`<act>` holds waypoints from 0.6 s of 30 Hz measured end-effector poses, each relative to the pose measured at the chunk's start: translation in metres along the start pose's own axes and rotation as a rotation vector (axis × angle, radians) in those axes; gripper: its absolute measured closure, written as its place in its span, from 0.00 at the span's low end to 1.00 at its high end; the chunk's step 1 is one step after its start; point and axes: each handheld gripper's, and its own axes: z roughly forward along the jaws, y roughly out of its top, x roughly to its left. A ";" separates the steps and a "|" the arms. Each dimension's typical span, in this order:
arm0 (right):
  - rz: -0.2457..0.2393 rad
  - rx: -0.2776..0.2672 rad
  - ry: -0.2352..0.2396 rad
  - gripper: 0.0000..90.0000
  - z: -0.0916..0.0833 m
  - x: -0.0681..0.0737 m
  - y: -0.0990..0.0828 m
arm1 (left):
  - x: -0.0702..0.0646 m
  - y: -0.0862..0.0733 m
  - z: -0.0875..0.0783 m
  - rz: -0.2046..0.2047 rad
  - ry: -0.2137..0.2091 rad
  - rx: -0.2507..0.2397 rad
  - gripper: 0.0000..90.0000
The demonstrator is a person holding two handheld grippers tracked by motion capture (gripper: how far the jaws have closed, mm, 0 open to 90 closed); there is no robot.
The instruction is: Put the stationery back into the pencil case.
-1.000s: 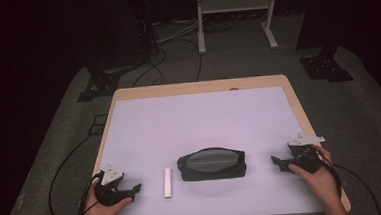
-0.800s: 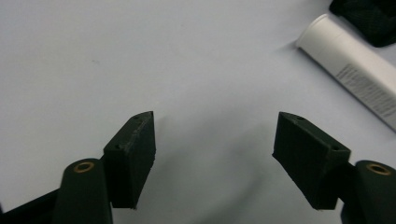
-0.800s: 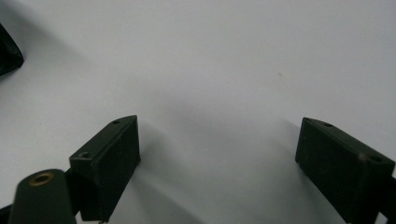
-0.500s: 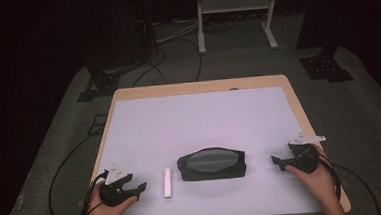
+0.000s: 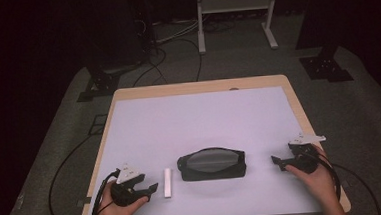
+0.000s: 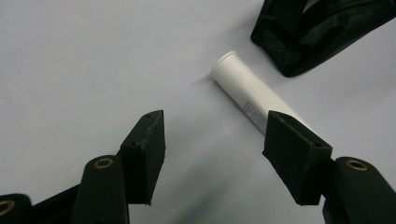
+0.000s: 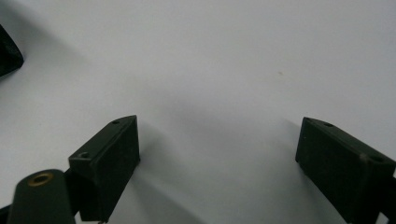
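A black zip pouch [image 5: 212, 164] lies at the front middle of the white table [image 5: 199, 119]. Left of it rests a small white tube [image 5: 168, 182], lengthwise front to back. My left gripper [image 5: 151, 190] sits low at the front left, open, its tips just short of the tube. In the left gripper view the tube [image 6: 250, 97] runs behind the right jaw, and the pouch corner [image 6: 308, 32] shows at top right. My right gripper [image 5: 278, 161] is open at the front right, a short way from the pouch's right end, with bare table [image 7: 210, 70] between its jaws.
The table has a wooden rim [image 5: 299, 111] and stands on a grey floor mat. Cables [image 5: 69, 165] run across the floor at left and behind. A white metal stand [image 5: 235, 14] is beyond the far edge.
My left gripper has shifted right and slightly forward, toward the white tube. The right gripper has barely moved.
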 end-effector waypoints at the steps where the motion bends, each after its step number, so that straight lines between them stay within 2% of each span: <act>1: 0.000 0.000 0.000 0.14 0.000 0.000 0.000 | -0.002 0.001 0.001 0.002 -0.005 0.001 0.42; 9: 0.000 0.000 0.000 0.14 0.000 0.000 0.000 | -0.017 0.011 0.008 0.023 -0.029 -0.002 0.42; 18: 0.000 0.000 0.000 0.14 0.000 0.000 0.000 | -0.024 0.013 0.017 0.027 -0.022 0.017 0.42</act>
